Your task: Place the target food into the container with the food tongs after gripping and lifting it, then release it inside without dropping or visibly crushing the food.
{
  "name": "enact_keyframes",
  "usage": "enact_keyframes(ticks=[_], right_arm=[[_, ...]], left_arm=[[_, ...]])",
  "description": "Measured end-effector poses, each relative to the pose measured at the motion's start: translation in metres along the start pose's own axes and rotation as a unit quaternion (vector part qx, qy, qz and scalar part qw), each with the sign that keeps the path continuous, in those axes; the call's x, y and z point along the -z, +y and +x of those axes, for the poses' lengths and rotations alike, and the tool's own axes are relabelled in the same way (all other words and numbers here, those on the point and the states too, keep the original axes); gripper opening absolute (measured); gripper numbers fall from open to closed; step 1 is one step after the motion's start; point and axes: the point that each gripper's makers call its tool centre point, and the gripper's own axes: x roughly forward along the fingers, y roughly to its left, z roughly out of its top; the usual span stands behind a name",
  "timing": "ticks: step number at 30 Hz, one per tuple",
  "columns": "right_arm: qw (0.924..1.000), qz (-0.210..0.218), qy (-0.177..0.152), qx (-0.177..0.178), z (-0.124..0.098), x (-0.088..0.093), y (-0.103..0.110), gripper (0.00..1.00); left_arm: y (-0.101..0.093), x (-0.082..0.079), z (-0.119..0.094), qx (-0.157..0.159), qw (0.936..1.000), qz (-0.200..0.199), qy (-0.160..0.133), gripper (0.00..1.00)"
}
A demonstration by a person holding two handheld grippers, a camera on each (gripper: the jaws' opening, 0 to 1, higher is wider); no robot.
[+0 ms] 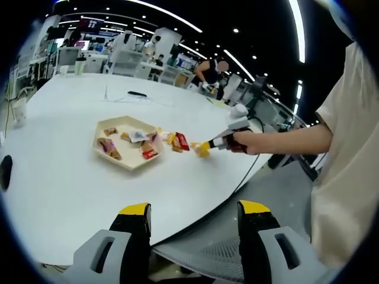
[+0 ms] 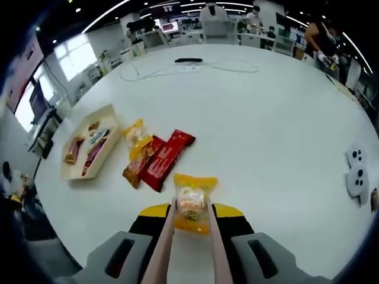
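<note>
Nearest in the right gripper view, the right gripper (image 2: pixel 190 220) is closed on a pair of food tongs (image 2: pixel 169 248), whose two pale arms run forward from between its jaws; the tong tips pinch a yellow packet (image 2: pixel 193 203) of wrapped snack, which looks gripped at its near end and at most barely lifted off the white table (image 2: pixel 272 124); so I judge the grasp made, while the carry to the container and the release inside it remain to do; just beyond the packet lie a red packet (image 2: pixel 168 158) and an orange-yellow packet (image 2: pixel 137 142), touching one another, loose on the table; farther off to the left sits the beige hexagonal tray (image 2: pixel 76 173), holding several small wrapped snacks, with free room among them; a black object (image 2: pixel 188 60) and a thin cable lie at the far side of the table; in the left gripper view, the left gripper (image 1: pixel 192 222) hangs near the table edge with its jaws apart and nothing between them, well clear of the tray (image 1: pixel 109 157)
</note>
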Motion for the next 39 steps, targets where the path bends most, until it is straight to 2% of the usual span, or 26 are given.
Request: enact_keyframes(ticks=[14, 27, 39], right_arm=[[0.9997, 0.001, -0.023, -0.001, -0.014, -0.010, 0.000, 0.26], [0.9993, 0.016, -0.034, -0.002, -0.024, -0.010, 0.000, 0.27], [0.9981, 0.013, -0.060, -0.003, -0.039, -0.024, 0.006, 0.27]], left_arm=[[-0.003, -0.002, 0.000, 0.002, 1.0000, 0.004, -0.007, 0.58], [-0.007, -0.004, -0.003, 0.003, 0.9999, 0.009, -0.014, 0.58], [-0.011, -0.009, -0.004, 0.006, 0.9995, 0.019, -0.023, 0.58]])
